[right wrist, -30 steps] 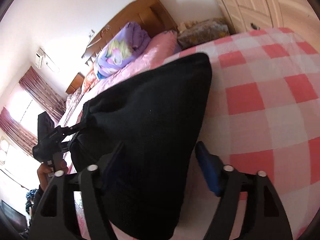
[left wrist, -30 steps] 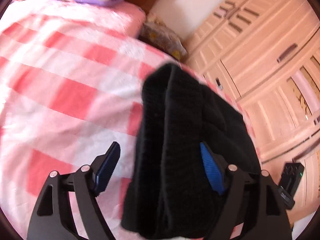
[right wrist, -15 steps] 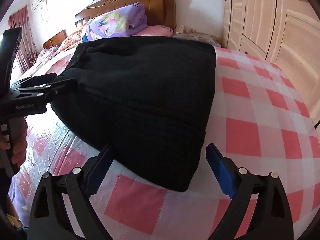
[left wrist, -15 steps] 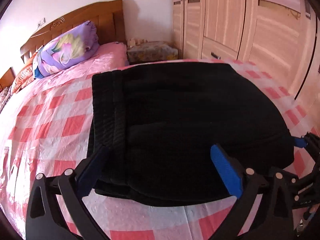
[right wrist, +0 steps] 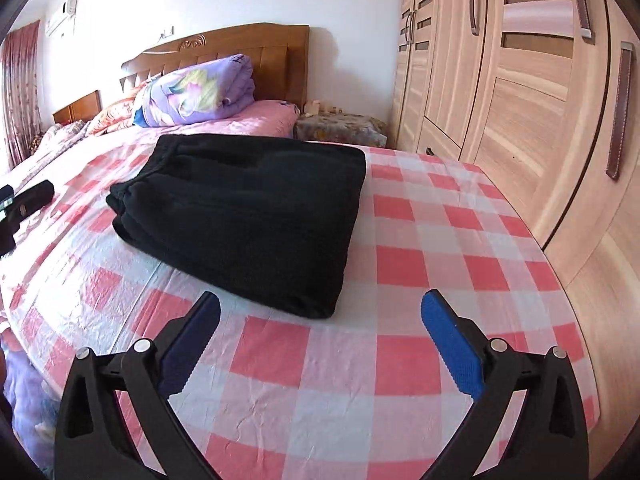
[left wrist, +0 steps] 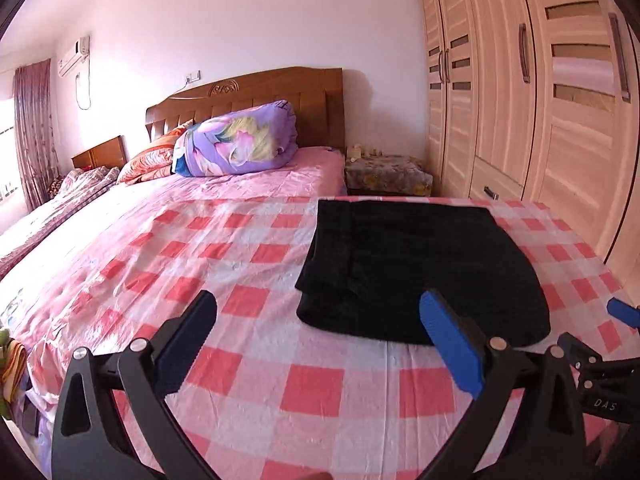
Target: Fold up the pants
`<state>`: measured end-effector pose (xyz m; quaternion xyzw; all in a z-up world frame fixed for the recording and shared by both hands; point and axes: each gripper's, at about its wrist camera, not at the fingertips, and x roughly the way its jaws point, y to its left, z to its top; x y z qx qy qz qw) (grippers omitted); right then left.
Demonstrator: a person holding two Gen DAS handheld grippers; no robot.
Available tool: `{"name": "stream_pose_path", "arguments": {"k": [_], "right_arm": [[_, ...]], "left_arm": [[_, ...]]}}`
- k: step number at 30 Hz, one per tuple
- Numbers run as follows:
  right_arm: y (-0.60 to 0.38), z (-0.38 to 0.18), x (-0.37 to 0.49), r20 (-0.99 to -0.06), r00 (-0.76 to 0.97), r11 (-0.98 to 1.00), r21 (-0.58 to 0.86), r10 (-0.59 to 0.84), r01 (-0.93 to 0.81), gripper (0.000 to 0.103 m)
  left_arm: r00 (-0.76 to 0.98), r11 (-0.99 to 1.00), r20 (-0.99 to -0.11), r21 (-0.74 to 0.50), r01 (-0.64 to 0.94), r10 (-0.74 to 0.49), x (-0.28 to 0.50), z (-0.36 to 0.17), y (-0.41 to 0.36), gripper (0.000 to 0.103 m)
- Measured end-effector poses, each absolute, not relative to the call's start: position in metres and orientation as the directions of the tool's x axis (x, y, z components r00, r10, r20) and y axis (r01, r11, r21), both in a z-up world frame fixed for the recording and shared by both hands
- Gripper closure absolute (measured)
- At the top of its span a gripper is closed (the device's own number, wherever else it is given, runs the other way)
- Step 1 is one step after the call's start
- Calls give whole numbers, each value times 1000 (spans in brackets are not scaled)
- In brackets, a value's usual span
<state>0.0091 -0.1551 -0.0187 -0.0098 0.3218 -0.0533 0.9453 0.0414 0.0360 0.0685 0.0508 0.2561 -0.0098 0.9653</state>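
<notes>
The black pants (left wrist: pixel 420 268) lie folded into a thick rectangle on the pink checked bed sheet (left wrist: pixel 248 280), near the bed's right side. In the right wrist view the same pants (right wrist: pixel 248 216) lie just beyond my right gripper (right wrist: pixel 320 304), whose jaws are opening with only sheet between them. My left gripper (left wrist: pixel 318 304) stands open, pulled back from the pants, its blue right pad just in front of the fold's near edge. Neither gripper touches the cloth. The right gripper's blue tip (left wrist: pixel 624 314) pokes in at the left wrist view's right edge.
A purple flowered quilt roll (left wrist: pixel 240 140) lies by the wooden headboard (left wrist: pixel 256 96). A wardrobe (right wrist: pixel 520 100) runs close along the bed's right side, with a covered nightstand (left wrist: pixel 388 174) at its far end. Part of the left gripper (right wrist: pixel 28 200) shows at the right wrist view's left edge.
Both grippers opened and let go of the pants, then drew back from them. The pants, hanging between the jaws before, now lie flat and folded on the sheet.
</notes>
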Motion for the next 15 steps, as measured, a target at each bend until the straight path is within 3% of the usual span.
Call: {"name": "stream_pose_path", "arguments": {"k": [4,9,15], "right_arm": [[-152,-28,-1,-625,769,990,-49,-133,131,6],[-152,-39,-10,-621,764,983,-65,-173,170,6],[-150,-44,-12,-607,776,983,-57,-172,173,6]], "left_arm": [[840,998,-543,66,24,15,30,45,31,1],[794,997,-602,-58,52,-76,25,14,29,1],[788,998,-615,25,64,-35,23,1,11,1]]}}
